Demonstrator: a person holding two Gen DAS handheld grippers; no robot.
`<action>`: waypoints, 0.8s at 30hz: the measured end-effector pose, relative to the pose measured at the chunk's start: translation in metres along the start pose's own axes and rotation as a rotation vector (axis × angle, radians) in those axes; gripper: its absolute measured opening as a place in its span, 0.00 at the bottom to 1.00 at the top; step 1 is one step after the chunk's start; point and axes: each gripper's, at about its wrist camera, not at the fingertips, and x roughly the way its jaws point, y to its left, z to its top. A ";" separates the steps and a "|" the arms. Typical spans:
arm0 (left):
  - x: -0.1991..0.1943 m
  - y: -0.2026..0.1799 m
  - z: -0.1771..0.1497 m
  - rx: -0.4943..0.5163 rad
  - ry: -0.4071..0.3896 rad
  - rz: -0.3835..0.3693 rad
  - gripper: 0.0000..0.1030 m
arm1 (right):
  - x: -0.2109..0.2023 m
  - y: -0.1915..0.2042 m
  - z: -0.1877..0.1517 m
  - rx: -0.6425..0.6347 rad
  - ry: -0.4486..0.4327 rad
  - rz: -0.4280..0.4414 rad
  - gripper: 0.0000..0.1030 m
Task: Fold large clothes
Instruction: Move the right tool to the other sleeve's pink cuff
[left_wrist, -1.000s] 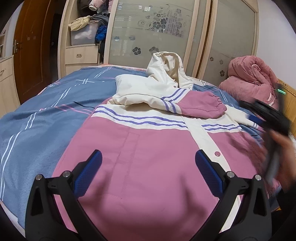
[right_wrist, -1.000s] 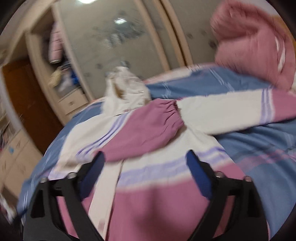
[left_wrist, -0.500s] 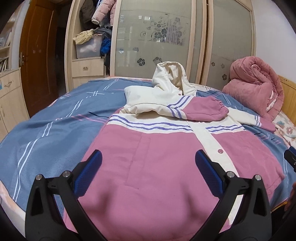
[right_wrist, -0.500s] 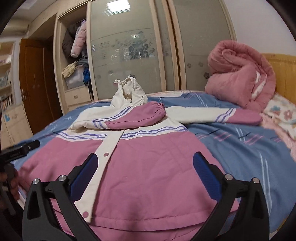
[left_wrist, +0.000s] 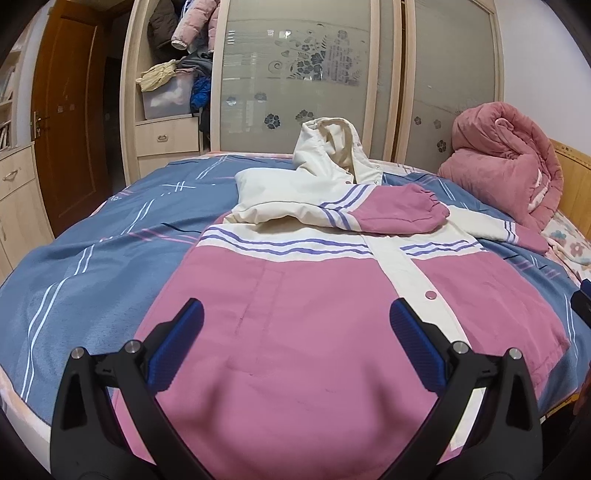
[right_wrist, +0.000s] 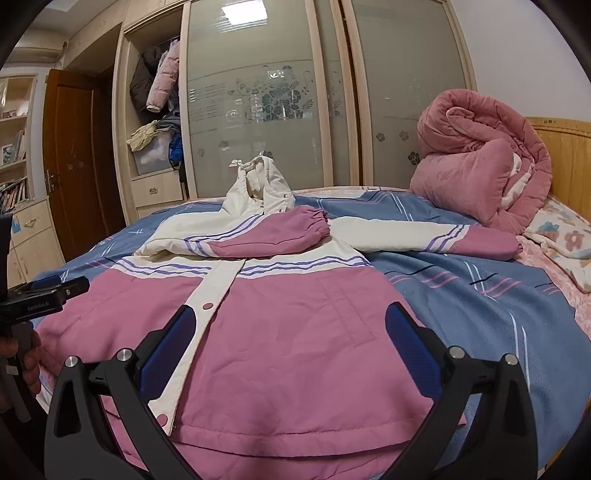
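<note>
A pink and cream hooded jacket (left_wrist: 314, 295) lies front up on the blue bed, hood (left_wrist: 332, 147) at the far end; it also shows in the right wrist view (right_wrist: 295, 325). One sleeve (left_wrist: 388, 212) is folded across the chest. The other sleeve (right_wrist: 424, 236) lies stretched out to the right on the bedspread. My left gripper (left_wrist: 295, 339) is open and empty above the jacket's lower left part. My right gripper (right_wrist: 291, 339) is open and empty above the hem on the right side. The left gripper also shows at the left edge of the right wrist view (right_wrist: 40, 295).
The blue striped bedspread (left_wrist: 92, 251) covers the bed. A rolled pink quilt (right_wrist: 480, 158) sits at the far right by the wooden headboard (right_wrist: 569, 162). A wardrobe with frosted doors (left_wrist: 306, 74) and open shelves stands behind the bed. A brown door (left_wrist: 70, 122) is at the left.
Both grippers pulled back from the jacket toward its hem and steadied. The right gripper left the middle of the left wrist view and now sits at its right edge.
</note>
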 end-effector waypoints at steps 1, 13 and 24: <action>0.000 0.000 0.000 0.001 0.000 -0.001 0.98 | -0.001 -0.001 0.000 0.004 -0.002 -0.001 0.99; -0.004 0.005 0.000 -0.003 -0.005 0.006 0.98 | 0.002 0.004 0.000 0.011 0.001 0.015 0.99; -0.005 0.007 -0.001 -0.003 -0.001 -0.001 0.98 | 0.004 0.004 0.001 0.018 0.006 0.016 0.99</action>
